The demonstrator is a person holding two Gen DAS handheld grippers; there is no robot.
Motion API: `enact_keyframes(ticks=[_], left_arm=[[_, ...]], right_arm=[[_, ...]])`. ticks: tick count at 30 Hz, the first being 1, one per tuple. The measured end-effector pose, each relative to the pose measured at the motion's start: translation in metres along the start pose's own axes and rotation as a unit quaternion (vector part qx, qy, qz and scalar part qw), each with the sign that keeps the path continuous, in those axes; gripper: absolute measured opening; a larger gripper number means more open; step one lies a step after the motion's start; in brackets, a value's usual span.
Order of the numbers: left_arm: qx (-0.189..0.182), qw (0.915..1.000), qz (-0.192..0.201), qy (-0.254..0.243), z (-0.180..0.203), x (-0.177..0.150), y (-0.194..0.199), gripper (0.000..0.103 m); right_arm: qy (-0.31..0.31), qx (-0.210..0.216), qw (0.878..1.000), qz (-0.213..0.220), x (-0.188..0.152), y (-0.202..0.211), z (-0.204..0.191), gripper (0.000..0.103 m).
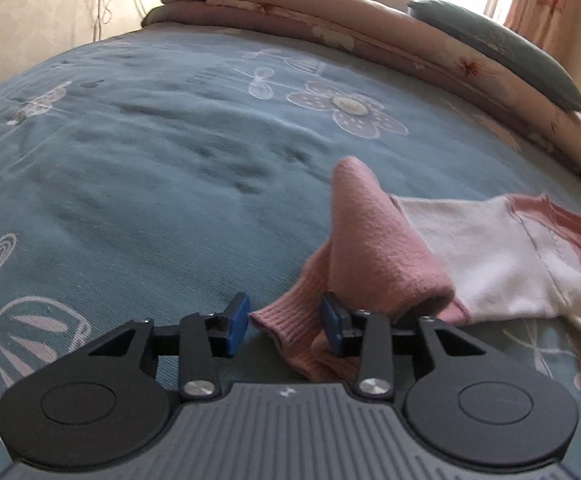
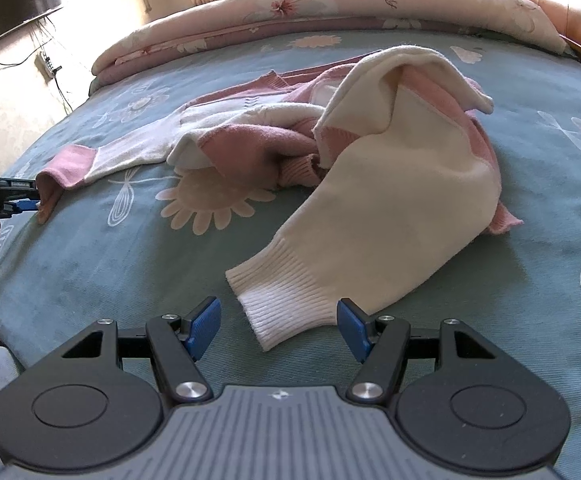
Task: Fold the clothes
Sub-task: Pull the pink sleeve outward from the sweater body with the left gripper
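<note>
- Your right gripper (image 2: 278, 326) is wide open, with the white cuff (image 2: 286, 308) of the sweater (image 2: 390, 184) between its pads.
- Your left gripper (image 1: 284, 324) is open too, around the pink cuff (image 1: 290, 328).
- Pinch each cuff deep, not at the edge.
- Behind the cuffs, the sweater lies bunched up on the bed (image 2: 130, 272). Pull the sleeves out flat.

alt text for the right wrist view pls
The open right gripper straddles the white ribbed cuff of a crumpled pink-and-cream sweater on a teal floral bedspread. At far left, the left gripper meets the pink cuff.
</note>
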State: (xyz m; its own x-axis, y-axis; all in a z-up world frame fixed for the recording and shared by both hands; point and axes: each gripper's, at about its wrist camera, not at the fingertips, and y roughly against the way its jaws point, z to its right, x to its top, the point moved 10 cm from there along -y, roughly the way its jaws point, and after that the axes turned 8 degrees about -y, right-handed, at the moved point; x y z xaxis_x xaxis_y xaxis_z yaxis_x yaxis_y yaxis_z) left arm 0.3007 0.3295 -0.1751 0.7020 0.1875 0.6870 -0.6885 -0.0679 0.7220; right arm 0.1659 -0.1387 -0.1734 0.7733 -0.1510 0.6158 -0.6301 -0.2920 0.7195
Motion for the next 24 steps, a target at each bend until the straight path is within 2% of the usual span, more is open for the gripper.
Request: enact_keyframes(ticks=[2,5,10,15,22,24], left_arm=[[-0.005,1.0,-0.002,-0.003,0.005,0.0,0.002,0.016],[0.006,0.9999,0.001,-0.011,0.007,0.004,0.005,0.009],[0.031,0.999,0.029,-0.016,-0.002,0.028,0.016,0.009],[0.079,0.9951,0.057,-0.016,-0.032,0.061,0.029,0.009],[0.126,0.9912,0.041,-0.003,-0.069,0.08,0.024,0.009],[0.134,0.9908,0.021,0.0,-0.074,0.073,0.017,0.009]], right_arm=[[0.001,0.0,1.0,0.001,0.0,-0.001,-0.001,0.069],[0.003,-0.001,1.0,0.0,0.001,-0.001,-0.001,0.069],[0.007,-0.004,1.0,0.003,0.002,0.001,0.001,0.069],[0.005,-0.008,1.0,0.006,0.005,0.001,0.004,0.069],[0.008,-0.011,1.0,0.006,0.009,-0.004,0.003,0.069],[0.008,-0.012,1.0,0.005,0.009,-0.005,0.003,0.069]])
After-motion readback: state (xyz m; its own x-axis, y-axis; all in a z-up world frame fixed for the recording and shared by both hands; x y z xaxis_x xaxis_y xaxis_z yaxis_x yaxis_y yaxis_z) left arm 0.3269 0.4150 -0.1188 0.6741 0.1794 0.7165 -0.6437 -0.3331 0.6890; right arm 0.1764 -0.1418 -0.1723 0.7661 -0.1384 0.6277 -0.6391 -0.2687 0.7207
